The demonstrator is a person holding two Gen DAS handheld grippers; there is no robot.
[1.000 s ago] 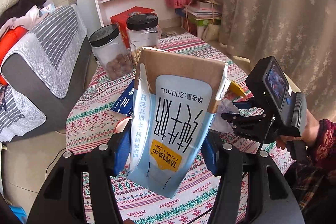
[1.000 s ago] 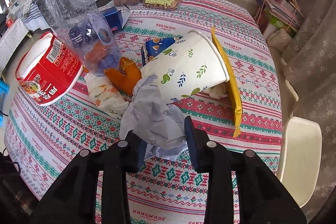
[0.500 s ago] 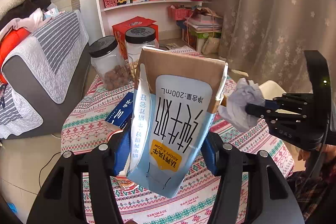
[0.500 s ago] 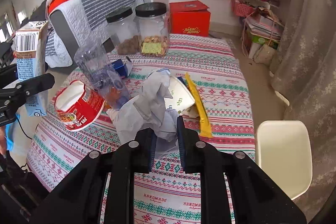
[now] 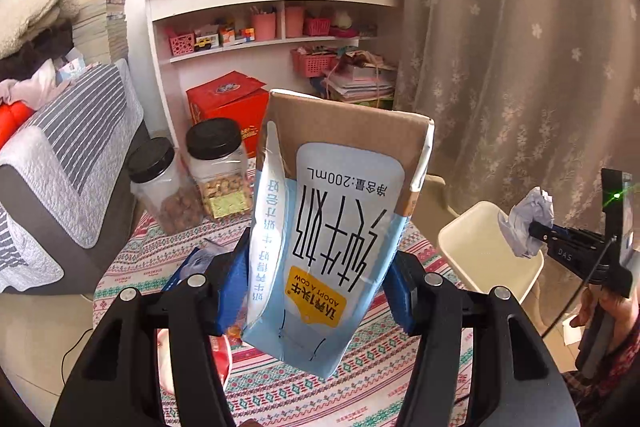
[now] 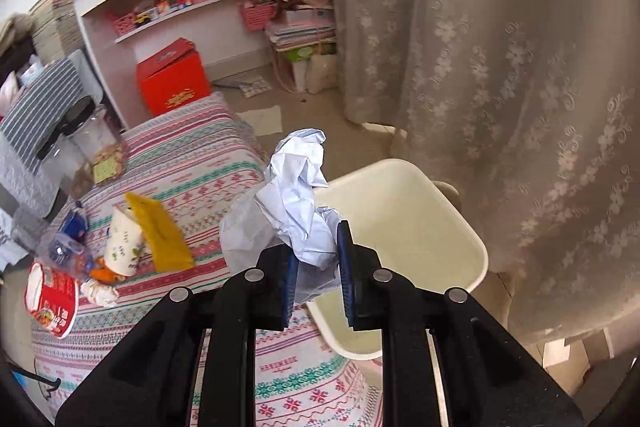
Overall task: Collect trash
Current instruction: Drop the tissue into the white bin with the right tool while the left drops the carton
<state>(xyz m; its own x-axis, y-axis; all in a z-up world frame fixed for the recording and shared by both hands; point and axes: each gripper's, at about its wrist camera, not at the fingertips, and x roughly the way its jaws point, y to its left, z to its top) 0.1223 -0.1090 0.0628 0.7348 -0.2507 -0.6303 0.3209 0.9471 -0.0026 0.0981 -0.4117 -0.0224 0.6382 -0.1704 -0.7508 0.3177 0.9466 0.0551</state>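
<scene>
My left gripper is shut on a blue and brown milk carton, held upside down above the patterned table. My right gripper is shut on a crumpled white paper ball, held in the air beside the cream bin at the table's right edge. The paper ball, the right gripper and the bin also show in the left wrist view. Trash lies on the table: a paper cup, a yellow wrapper, a red noodle cup and a clear plastic bottle.
Two black-lidded jars stand at the table's far end. A grey striped sofa is on the left, a red box and a white shelf behind, a curtain on the right.
My right gripper has lifted the paper ball off the table and swung it right, over toward the cream bin. My left gripper has risen a little with the carton.
</scene>
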